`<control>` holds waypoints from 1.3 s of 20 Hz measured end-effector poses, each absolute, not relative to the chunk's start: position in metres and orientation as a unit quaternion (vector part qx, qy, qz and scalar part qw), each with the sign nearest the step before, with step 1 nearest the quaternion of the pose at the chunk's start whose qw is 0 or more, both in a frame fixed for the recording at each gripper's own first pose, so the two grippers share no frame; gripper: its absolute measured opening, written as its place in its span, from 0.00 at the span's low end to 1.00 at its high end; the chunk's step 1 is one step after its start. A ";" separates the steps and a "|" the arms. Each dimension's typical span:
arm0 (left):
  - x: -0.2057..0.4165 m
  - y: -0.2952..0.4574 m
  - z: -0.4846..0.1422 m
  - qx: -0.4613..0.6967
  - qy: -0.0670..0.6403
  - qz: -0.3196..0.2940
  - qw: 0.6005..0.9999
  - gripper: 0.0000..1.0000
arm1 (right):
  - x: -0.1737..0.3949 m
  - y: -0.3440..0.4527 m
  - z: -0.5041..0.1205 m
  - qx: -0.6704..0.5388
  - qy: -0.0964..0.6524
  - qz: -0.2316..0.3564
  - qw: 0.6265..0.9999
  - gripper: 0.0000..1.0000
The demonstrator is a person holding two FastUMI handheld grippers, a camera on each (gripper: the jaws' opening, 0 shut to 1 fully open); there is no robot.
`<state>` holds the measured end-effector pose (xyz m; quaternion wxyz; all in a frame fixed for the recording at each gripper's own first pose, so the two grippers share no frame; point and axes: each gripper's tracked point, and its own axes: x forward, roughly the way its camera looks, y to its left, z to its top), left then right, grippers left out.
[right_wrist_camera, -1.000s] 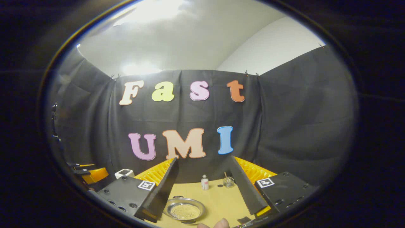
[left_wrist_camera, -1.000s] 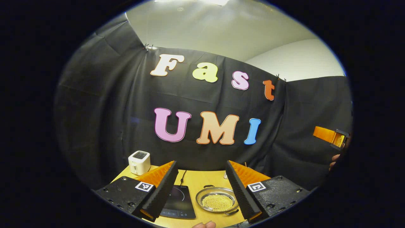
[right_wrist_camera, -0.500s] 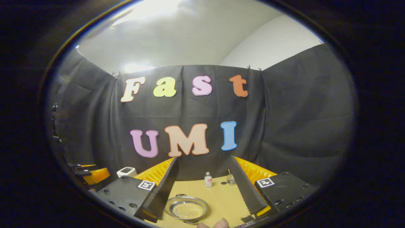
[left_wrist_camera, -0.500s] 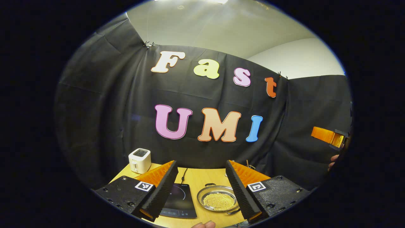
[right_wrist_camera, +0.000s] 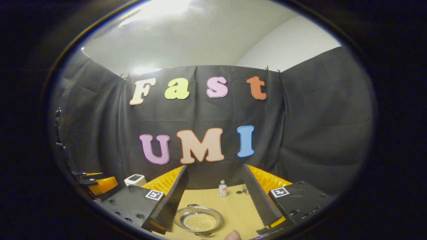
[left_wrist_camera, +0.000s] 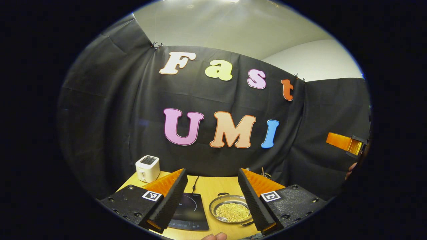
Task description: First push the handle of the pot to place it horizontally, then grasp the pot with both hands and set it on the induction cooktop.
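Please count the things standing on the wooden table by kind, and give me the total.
Pot with small yellow beads: 1
Induction cooktop: 1
Toaster: 1
Small bottle: 1
Small glass with a stick: 1
Total: 5

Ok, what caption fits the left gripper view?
Open left gripper above a pot beside the cooktop.
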<state>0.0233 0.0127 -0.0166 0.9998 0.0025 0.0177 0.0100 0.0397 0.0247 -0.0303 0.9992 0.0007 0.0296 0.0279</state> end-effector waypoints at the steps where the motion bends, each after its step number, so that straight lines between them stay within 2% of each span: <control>1: 0.024 0.014 -0.014 0.002 0.015 0.010 1.000 0.93 | 0.041 0.026 -0.030 -0.002 0.030 0.029 0.999 0.92; 2: 0.024 0.015 -0.013 0.003 0.012 0.010 1.000 0.93 | 0.041 0.029 -0.032 -0.004 0.032 0.032 0.999 1.00; 4: 0.025 0.023 -0.009 0.009 0.003 0.019 1.000 0.93 | 0.044 0.037 -0.041 -0.010 0.042 0.039 0.998 0.92; 8: 0.024 0.040 -0.007 0.015 -0.007 0.039 0.999 0.92 | 0.046 0.046 -0.054 -0.029 0.051 0.037 0.998 0.39; 10: 0.022 0.047 -0.009 0.014 -0.004 0.045 0.999 0.93 | 0.047 0.057 -0.062 -0.022 0.057 0.046 0.997 0.09; 11: 0.021 0.050 -0.009 0.015 -0.003 0.049 0.999 0.93 | 0.047 0.060 -0.062 -0.021 0.066 0.048 0.996 0.07; 12: 0.020 0.054 -0.011 0.015 -0.004 0.053 0.998 0.93 | 0.040 0.063 -0.068 -0.026 0.069 0.045 0.996 0.13; 13: 0.020 0.056 -0.010 0.015 -0.004 0.056 0.998 0.93 | 0.042 0.056 -0.072 -0.038 0.066 0.037 0.996 0.08; 14: 0.020 0.057 -0.012 0.015 0.000 0.060 0.998 0.97 | 0.049 0.056 -0.077 -0.040 0.071 0.045 0.996 0.02; 15: 0.020 0.058 -0.013 0.015 0.002 0.063 0.998 0.93 | 0.052 0.063 -0.091 -0.037 0.089 0.060 0.994 0.05; 18: 0.023 0.061 -0.018 0.019 0.005 0.078 0.997 0.93 | 0.050 0.083 -0.154 -0.025 0.179 0.108 0.978 0.00; 19: 0.024 0.062 -0.018 0.022 0.006 0.087 0.996 0.93 | 0.055 0.085 -0.169 -0.022 0.194 0.122 0.973 0.04; 20: 0.024 0.064 -0.022 0.025 0.009 0.098 0.995 0.93 | 0.060 0.090 -0.182 -0.012 0.208 0.141 0.968 0.00; 21: 0.026 0.065 -0.024 0.031 0.013 0.109 0.993 0.93 | 0.060 0.095 -0.190 -0.004 0.214 0.155 0.964 0.03; 22: 0.027 0.066 -0.027 0.040 0.018 0.122 0.991 0.93 | 0.060 0.098 -0.199 -0.001 0.222 0.169 0.960 0.00; 23: 0.028 0.066 -0.025 0.044 0.016 0.132 0.990 0.93 | 0.064 0.100 -0.212 -0.003 0.231 0.182 0.956 0.03; 26: 0.038 0.059 -0.026 0.047 0.022 0.158 0.986 0.93 | 0.070 0.112 -0.246 0.001 0.259 0.227 0.939 0.00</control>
